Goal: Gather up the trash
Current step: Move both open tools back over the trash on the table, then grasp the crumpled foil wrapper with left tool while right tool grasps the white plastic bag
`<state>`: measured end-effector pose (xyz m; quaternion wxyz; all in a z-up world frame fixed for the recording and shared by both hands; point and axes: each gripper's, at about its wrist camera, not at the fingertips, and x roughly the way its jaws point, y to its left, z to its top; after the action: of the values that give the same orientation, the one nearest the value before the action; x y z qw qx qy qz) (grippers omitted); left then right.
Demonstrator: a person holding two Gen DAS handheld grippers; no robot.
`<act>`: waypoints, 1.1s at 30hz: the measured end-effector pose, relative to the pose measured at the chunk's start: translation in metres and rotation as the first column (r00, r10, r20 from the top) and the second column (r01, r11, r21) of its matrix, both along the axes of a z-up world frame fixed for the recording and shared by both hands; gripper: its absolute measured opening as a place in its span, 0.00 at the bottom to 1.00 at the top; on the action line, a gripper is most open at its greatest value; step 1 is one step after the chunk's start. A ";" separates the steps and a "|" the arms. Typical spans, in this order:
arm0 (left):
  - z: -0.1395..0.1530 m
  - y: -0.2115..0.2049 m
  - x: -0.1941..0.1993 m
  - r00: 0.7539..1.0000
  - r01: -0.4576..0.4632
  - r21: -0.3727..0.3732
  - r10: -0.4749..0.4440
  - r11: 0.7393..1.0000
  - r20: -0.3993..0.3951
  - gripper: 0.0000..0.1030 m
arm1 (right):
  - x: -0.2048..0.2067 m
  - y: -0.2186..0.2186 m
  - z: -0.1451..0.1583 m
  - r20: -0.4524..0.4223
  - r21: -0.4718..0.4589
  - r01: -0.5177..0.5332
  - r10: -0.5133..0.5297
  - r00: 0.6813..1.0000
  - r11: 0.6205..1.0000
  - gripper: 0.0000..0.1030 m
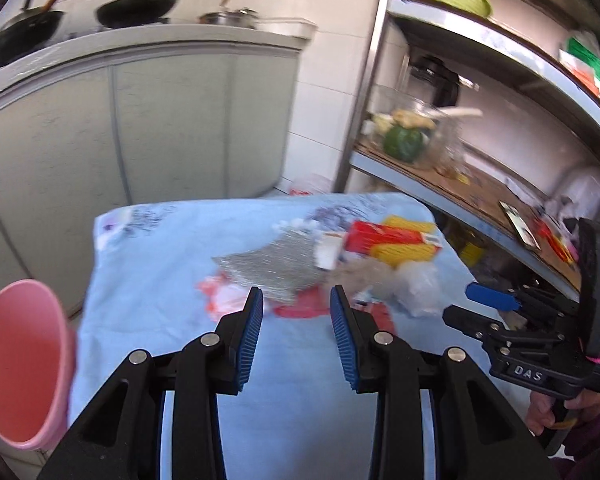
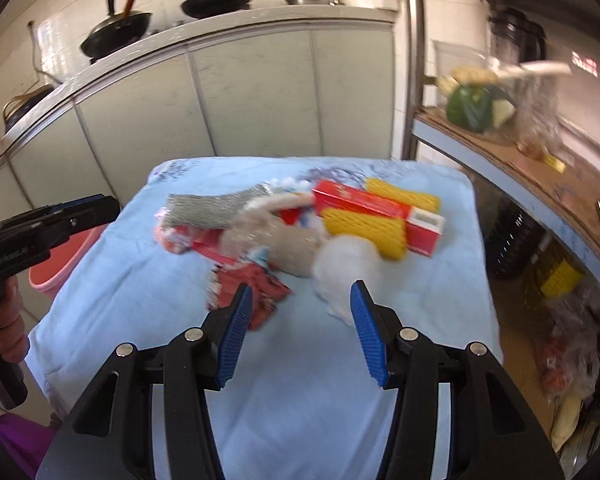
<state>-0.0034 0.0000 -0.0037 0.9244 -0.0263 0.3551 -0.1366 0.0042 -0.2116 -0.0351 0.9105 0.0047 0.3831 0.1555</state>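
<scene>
Left gripper (image 1: 296, 304): jaws stand partly apart with nothing between the blue pads; it hangs over the near part of the table, its tips just short of the trash pile.
Right gripper (image 2: 300, 300): jaws also partly apart and empty, hanging over the near part of the table with the tips at the near edge of the pile; no pad touches anything.
Table (image 2: 140, 280): covered with a pale blue cloth, printed at the far edge.
Trash pile (image 2: 296, 228): heaped on the far middle of the cloth, pieces touching and overlapping; much of it is blurred.
Silver wrapper (image 2: 204, 208): glittery sheet at the left far side of the pile.
Red box (image 2: 380, 212): long carton lying flat at the right far side.
Yellow pieces (image 2: 364, 232): two ribbed yellow things, one on each side of the red box, touching it.
White wad (image 2: 348, 264): pale crumpled lump at the near right of the pile, just ahead of the right gripper's right pad.
Red wrappers (image 2: 256, 284): crumpled red and white packets at the near left of the pile.
Pink bucket (image 1: 20, 360): stands off the left side of the table, mouth open.
Cabinet (image 1: 140, 112): pale doors beyond the table, with dark pans (image 1: 140, 8) on its counter.
Shelf rack (image 1: 460, 184): on the right, holding a green vegetable (image 1: 404, 142) and clutter.
Hands: one hand (image 1: 548, 412) grips the right gripper's handle; the other (image 2: 4, 320) grips the left's.
</scene>
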 end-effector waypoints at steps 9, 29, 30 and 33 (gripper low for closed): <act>-0.043 -0.056 0.027 0.981 0.114 0.005 -0.112 0.993 -0.160 0.33 | 0.007 -0.029 -0.017 -0.045 0.046 0.039 -0.036 0.998 0.998 0.50; -0.066 -0.075 0.043 0.966 0.100 0.025 -0.091 0.995 -0.244 0.45 | 0.054 -0.018 -0.033 -0.085 0.065 0.045 -0.040 0.996 0.997 0.60; -0.067 -0.076 0.043 0.965 0.101 0.028 -0.091 0.995 -0.247 0.45 | 0.056 -0.017 -0.035 -0.089 0.059 0.044 -0.039 0.995 0.997 0.60; -0.068 -0.077 0.042 0.964 0.103 0.026 -0.093 0.994 -0.248 0.45 | 0.063 -0.015 -0.040 -0.095 0.053 0.040 -0.035 0.995 0.998 0.60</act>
<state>0.0383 -0.0766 -0.0719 0.8655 -0.0075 0.4708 -0.1708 0.0672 -0.2265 -0.0748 0.8938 0.0444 0.4209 0.1486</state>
